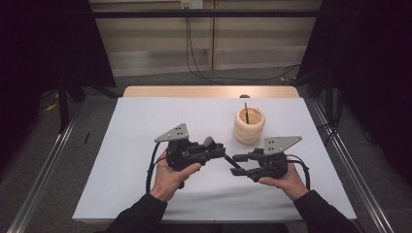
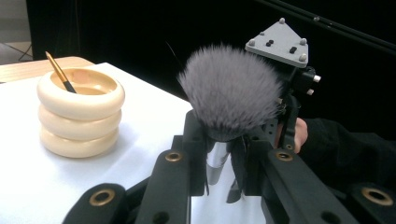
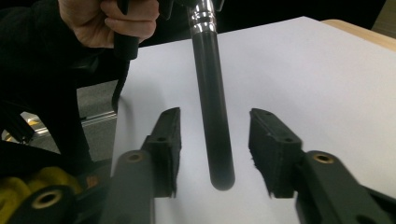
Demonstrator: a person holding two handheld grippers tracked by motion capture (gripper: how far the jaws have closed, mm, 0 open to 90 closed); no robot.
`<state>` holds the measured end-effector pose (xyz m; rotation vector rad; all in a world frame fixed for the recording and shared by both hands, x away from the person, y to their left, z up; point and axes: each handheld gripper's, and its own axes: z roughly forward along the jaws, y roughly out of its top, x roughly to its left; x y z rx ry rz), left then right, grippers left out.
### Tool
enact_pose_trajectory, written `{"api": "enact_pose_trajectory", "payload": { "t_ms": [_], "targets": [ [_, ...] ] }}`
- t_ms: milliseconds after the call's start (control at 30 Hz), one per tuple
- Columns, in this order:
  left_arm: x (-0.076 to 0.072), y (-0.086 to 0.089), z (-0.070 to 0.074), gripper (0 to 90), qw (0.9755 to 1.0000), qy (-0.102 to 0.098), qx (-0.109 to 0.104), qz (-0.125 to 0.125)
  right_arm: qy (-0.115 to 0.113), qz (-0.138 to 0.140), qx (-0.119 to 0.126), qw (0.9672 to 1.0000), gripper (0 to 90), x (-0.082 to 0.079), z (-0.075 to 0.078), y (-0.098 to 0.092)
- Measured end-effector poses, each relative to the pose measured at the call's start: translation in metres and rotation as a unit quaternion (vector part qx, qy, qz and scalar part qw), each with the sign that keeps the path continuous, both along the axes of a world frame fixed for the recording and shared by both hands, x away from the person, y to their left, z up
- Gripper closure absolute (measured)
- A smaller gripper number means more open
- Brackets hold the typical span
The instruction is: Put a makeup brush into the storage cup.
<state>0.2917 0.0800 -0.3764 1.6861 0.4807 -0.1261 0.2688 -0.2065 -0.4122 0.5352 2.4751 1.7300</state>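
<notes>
High view: left gripper (image 1: 221,151) and right gripper (image 1: 238,165) are held low over the white table (image 1: 145,126), their tips near each other; a makeup brush (image 1: 214,144) is clamped in the left gripper, its dark handle slanting toward the right gripper; a cream ringed holder (image 1: 249,125) with a thin brush (image 1: 247,112) in it stands just beyond the right gripper.

Left gripper view: the jaws are clenched on the silver ferrule of the makeup brush (image 2: 229,95), whose grey bristle head rises above them; the ringed holder (image 2: 80,112) is seen at left with the thin brush (image 2: 60,72) leaning in it; the right gripper's grey plate shows behind the bristles.

Right gripper view: the jaws are released, standing apart on either side of the black handle (image 3: 214,112); neither pad (image 3: 169,140) touches it; the handle's rounded end lies between them above the table.
</notes>
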Motion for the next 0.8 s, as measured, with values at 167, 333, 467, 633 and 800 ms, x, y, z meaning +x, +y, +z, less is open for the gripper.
{"api": "enact_pose_trajectory", "payload": {
  "t_ms": [167,333,467,633,800],
  "targets": [
    [0.000,0.001,0.000,77.5,1.0000,0.000,0.003,0.006,-0.009,-0.018,0.010,0.9998,29.7,-0.001,0.002,-0.001],
    [0.001,0.002,0.000,77.5,0.9999,-0.004,0.008,0.008,-0.005,-0.042,0.020,0.9989,13.2,0.001,0.002,-0.003],
    [0.002,0.005,0.001,77.5,0.9999,-0.005,0.008,0.008,-0.007,-0.056,0.029,0.9980,5.0,0.002,0.003,-0.004],
    [0.001,0.009,0.002,77.5,0.9998,-0.007,0.009,0.014,-0.013,-0.062,0.043,0.9971,0.0,0.001,0.006,-0.009],
    [0.002,0.013,0.004,77.5,0.9996,-0.008,0.015,0.024,-0.015,-0.078,0.052,0.9955,1.0,0.001,0.008,-0.014]
  ]
}}
